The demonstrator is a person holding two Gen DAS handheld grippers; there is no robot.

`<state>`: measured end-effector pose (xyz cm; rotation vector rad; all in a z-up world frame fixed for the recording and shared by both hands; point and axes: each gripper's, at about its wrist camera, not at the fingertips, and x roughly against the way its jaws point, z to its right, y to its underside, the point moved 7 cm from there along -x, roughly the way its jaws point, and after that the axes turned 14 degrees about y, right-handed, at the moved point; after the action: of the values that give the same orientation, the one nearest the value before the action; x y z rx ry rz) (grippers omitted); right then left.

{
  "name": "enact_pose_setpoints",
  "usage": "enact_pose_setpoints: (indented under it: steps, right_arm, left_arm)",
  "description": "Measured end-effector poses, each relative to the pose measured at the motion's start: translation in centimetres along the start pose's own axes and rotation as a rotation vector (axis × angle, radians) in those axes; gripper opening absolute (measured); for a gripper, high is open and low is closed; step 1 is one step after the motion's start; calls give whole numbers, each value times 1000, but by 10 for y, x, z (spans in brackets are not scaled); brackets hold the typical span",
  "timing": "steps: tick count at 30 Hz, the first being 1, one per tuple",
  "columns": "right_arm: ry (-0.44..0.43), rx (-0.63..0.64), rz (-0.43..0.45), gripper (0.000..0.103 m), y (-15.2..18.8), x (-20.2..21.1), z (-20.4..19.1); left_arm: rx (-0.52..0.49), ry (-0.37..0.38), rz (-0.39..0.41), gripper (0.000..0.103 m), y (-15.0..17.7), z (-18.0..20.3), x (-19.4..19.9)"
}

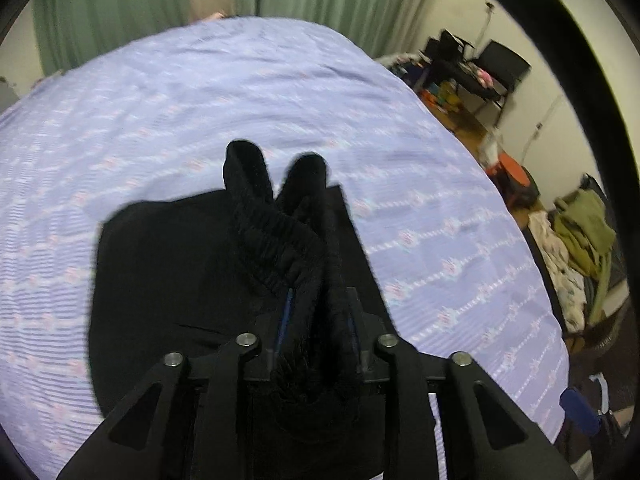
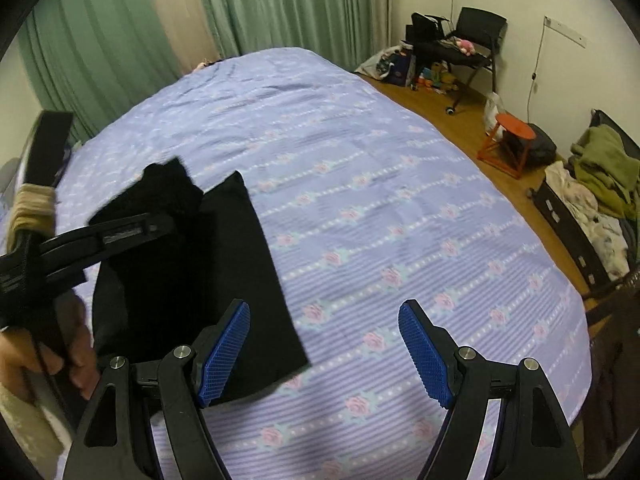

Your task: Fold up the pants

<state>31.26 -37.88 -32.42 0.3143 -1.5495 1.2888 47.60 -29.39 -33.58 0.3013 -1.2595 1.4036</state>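
While the left claw [image 1: 316, 320] pinches the bunched elastic waistband, the black pants [image 2: 224, 264] lie partly folded on the lavender bed [image 2: 400, 220]. Right claw [image 2: 324, 354] gapes wide, empty, over the pants' near edge. Judged midway: final fold and smoothing remain.

The right black plastic tongs [image 2: 324, 344] have blue ribbed pads [image 2: 424, 356] and silver round screws. The left black tongs [image 1: 318, 316] look the same. A bare-skinned hand [image 2: 76, 356] shows a cream fuzzy sleeve.
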Motion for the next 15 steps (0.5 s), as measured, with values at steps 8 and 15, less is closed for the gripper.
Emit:
enact_pose_setpoints:
  steps: [8,15]
  right_arm:
    - [19,-36,-4,78,1,-3,10]
    - [-115,37,27,78,-9,-15,-38]
  left_arm:
    - [-72,102,72,76,0,12,58]
    - [-79,-14,63,74,40,-65,100]
